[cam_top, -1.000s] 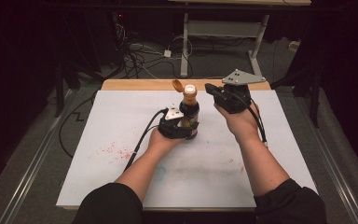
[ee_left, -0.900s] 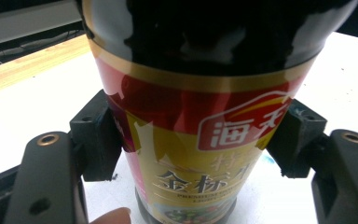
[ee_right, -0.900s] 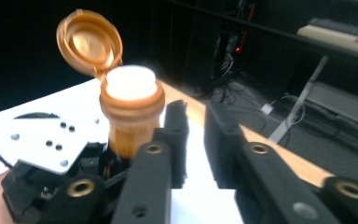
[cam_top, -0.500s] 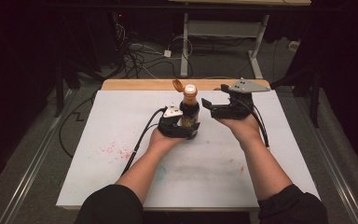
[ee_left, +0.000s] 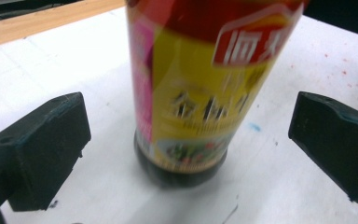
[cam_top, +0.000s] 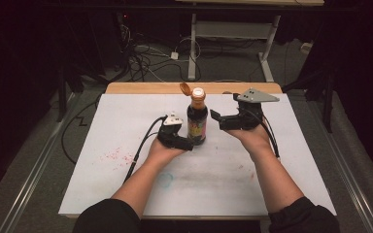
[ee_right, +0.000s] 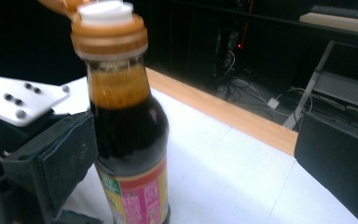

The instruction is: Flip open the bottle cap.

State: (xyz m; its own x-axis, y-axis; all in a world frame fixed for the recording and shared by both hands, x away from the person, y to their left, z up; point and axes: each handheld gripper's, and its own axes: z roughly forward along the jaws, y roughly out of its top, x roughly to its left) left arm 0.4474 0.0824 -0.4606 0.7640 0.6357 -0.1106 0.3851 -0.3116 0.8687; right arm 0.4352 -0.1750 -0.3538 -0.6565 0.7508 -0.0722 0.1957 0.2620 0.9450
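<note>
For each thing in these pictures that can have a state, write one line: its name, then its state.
Sauce bottle: upright on the table, held by neither claw.
Flip cap: hinged open.
Left claw: jaws just opened, bottle between them, untouched.
Right claw: jaws just opened, beside the bottle, apart.

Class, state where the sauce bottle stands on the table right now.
In the high view the sauce bottle stands upright near the far middle of the white table, between the left hand-held gripper and the right hand-held gripper.
</note>
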